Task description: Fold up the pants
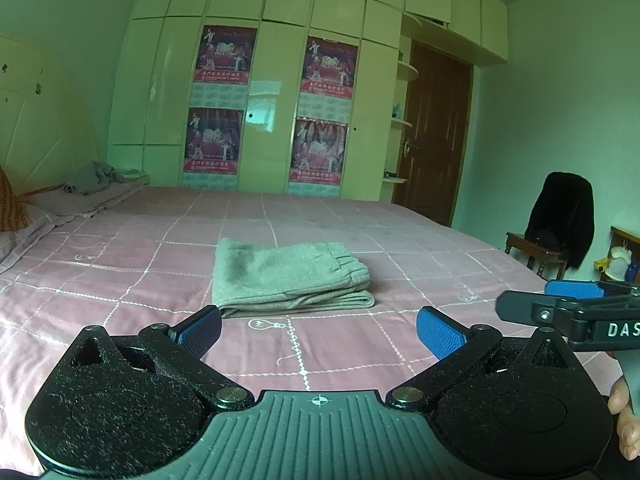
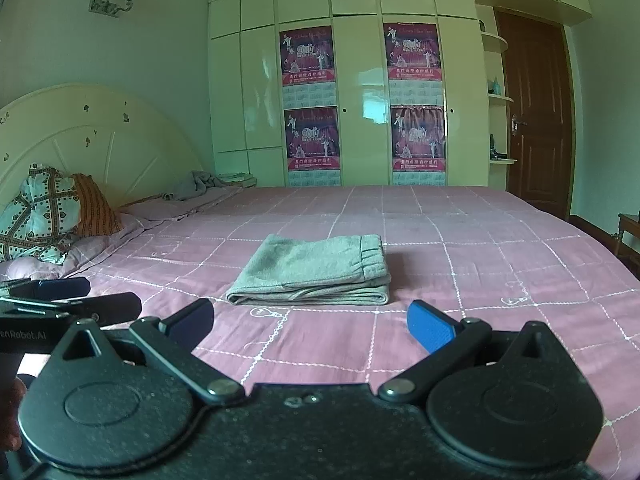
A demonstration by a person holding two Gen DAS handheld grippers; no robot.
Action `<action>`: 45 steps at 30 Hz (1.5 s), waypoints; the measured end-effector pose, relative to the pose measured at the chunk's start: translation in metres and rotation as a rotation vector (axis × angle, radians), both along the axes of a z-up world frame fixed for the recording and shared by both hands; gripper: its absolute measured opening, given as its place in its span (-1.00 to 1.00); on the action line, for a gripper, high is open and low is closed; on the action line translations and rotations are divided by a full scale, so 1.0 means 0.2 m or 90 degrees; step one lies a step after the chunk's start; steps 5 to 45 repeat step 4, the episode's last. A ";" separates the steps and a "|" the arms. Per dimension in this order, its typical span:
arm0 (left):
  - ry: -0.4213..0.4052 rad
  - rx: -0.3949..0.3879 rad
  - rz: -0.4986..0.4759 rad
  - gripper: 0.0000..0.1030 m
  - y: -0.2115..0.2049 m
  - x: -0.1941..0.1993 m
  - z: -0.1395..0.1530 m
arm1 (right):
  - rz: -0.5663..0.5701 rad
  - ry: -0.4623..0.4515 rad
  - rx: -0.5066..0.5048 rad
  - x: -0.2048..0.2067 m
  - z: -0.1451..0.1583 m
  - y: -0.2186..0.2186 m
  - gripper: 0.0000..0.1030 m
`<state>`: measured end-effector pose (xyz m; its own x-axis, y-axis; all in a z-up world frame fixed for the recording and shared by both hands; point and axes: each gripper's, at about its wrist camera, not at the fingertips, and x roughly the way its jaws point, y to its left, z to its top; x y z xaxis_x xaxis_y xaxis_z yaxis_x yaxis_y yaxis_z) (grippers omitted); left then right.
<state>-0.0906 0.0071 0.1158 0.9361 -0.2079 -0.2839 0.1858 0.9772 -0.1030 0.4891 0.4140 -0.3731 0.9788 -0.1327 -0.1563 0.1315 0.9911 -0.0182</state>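
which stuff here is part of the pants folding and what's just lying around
Part of the job:
- grey pants, folded in a stack on the pink bedspread
- left gripper, open, empty
- right gripper, open, empty

Just lying about:
- crumpled grey cloth near the headboard
- patterned pillows
- dark jacket over a chair
- wardrobe posters

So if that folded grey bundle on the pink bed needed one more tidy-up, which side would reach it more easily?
Neither clearly, perhaps the left. The folded grey fabric pants lie ahead of both open hand-held grippers, left and right, untouched. The bundle's layered open edges face both.
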 end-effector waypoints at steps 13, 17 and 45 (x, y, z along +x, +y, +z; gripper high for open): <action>0.005 -0.005 0.002 1.00 -0.02 -0.01 -0.01 | 0.006 0.005 -0.004 0.00 0.00 -0.01 0.99; 0.005 -0.005 0.002 1.00 -0.02 -0.01 -0.01 | 0.006 0.005 -0.004 0.00 0.00 -0.01 0.99; 0.005 -0.005 0.002 1.00 -0.02 -0.01 -0.01 | 0.006 0.005 -0.004 0.00 0.00 -0.01 0.99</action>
